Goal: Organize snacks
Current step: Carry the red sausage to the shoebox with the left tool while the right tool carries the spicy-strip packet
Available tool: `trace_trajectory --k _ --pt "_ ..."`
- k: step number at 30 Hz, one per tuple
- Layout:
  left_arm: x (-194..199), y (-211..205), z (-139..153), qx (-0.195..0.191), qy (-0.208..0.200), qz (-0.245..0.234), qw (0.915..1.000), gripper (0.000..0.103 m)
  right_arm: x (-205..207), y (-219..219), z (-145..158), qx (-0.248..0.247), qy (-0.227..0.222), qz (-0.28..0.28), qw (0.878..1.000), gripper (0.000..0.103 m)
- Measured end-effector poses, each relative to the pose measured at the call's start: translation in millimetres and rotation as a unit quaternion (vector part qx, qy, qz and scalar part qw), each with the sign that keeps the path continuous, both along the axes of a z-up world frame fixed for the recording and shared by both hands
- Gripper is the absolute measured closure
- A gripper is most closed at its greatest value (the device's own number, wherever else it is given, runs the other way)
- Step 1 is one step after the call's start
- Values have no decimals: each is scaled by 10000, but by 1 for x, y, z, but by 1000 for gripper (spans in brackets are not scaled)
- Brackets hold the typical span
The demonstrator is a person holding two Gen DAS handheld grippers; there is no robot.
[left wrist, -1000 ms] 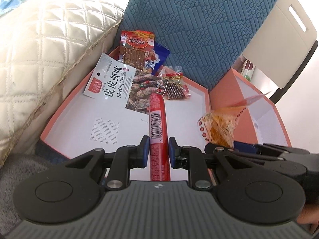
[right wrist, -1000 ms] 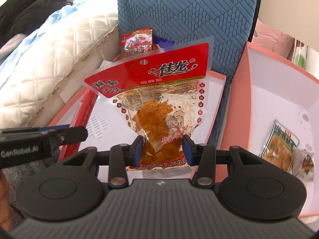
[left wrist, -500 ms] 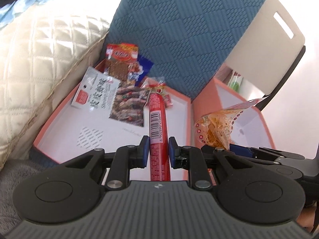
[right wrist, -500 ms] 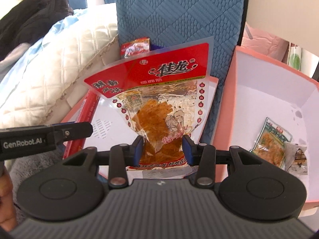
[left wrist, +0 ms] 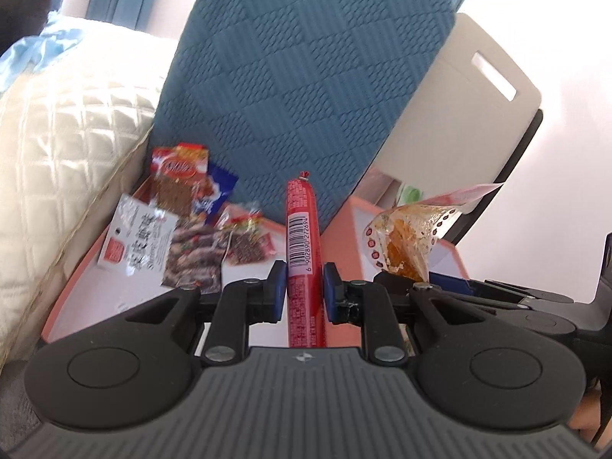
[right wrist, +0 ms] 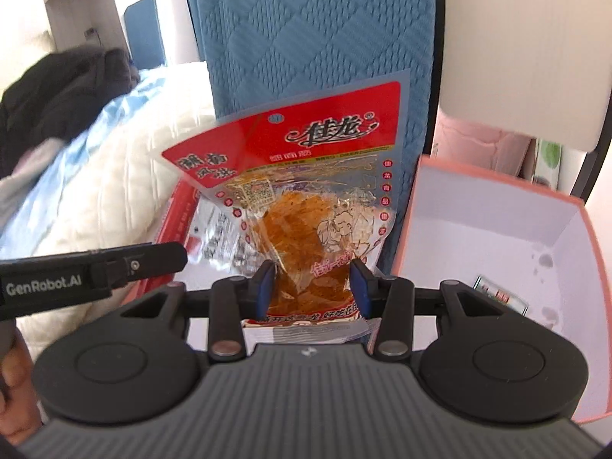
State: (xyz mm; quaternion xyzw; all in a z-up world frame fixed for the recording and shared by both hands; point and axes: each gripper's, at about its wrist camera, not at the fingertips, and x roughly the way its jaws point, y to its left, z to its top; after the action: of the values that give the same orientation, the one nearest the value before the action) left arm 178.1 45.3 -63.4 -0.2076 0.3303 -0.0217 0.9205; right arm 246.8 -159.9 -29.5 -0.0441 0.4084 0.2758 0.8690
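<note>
My left gripper (left wrist: 304,287) is shut on a red sausage stick (left wrist: 302,225) with a barcode, held upright above the left pink box (left wrist: 76,267). That box holds a white shrimp snack bag (left wrist: 145,237), a red jerky pack (left wrist: 179,179) and small packets (left wrist: 244,241). My right gripper (right wrist: 313,287) is shut on a clear spicy snack bag with a red header (right wrist: 306,191), held up between the two boxes. The bag also shows in the left wrist view (left wrist: 409,237). The right pink box (right wrist: 497,229) holds a small packet (right wrist: 501,298) at its bottom.
A blue quilted chair back (left wrist: 298,76) stands behind both boxes. A cream quilted cushion (left wrist: 49,172) lies at the left. A white panel (left wrist: 459,114) leans at the right. The left gripper's arm (right wrist: 88,267) crosses the right wrist view.
Both grippers have risen and tilted back with their snacks; the boxes sit lower and farther in view. The sausage is now clear of the left box's snacks.
</note>
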Motion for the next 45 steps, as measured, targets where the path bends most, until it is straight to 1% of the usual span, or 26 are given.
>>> trace_trajectory --k 7,12,15,20,28,33,40,45 --pt "8 -11 22 -61 -267 -129 9995 79 10 -20 27 106 -301 -96 9994 58" --pt "14 -23 30 -130 -383 -221 9989 79 17 -36 40 170 -380 -144 9990 58" --pt "18 -35 33 -133 -419 -320 9985 79 17 -49 42 108 -480 -219 9986 58" --pt "24 -56 30 -98 -396 -558 9976 79 20 -69 41 77 -486 -377 9981 57" --pt "37 -94 8 -69 -128 -792 9968 79 26 -107 17 -50 -275 -601 9978 57" --pt "47 -120 -10 120 110 -998 9949 79 28 -129 0 -173 -216 -725 9970 57" --pt "62 -145 -32 196 409 -1103 9929 79 31 -159 -33 -156 110 -1000 9948 57" --pt "73 -159 -48 216 590 -1142 9915 79 37 -173 -54 -191 277 -1090 9935 57"
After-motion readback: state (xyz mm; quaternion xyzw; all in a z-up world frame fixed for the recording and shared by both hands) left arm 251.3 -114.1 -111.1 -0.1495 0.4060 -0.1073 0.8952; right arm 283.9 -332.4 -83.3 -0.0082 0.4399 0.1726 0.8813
